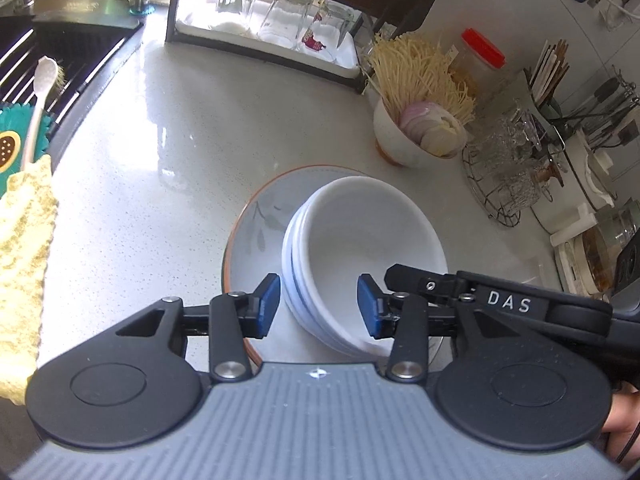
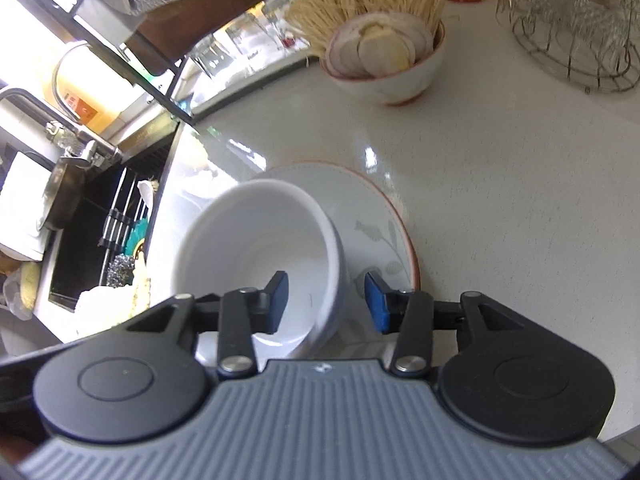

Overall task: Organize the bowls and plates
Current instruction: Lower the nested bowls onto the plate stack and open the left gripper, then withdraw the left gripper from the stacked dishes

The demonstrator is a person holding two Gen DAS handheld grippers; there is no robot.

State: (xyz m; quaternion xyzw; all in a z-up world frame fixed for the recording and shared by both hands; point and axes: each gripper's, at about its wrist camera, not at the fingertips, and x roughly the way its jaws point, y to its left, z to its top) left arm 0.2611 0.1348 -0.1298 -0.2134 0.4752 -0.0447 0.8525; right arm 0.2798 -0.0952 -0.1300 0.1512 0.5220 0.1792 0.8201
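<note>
"DAS" on right claw [image 1: 424,284] beside stacked white bowls [image 1: 360,256]

Right gripper [image 2: 326,302] angled down over the bowl stack [image 2: 256,256]. Jaws apart, straddling the bowl's right wall: left pad inside the bowl, right pad outside over the plate [image 2: 384,220]. Neither pad is pressing on the wall. Bowls white, nested, sitting on the left part of the plate; plate has an orange rim and grey leaf print. Counter [image 2: 500,200] is white and glossy. Behind: onion bowl [image 2: 388,64] with sliced onion and noodles, wire rack [image 2: 576,40] of glassware far right. Sink [image 2: 92,232] at left, faucet [image 2: 80,144] above it.
</note>
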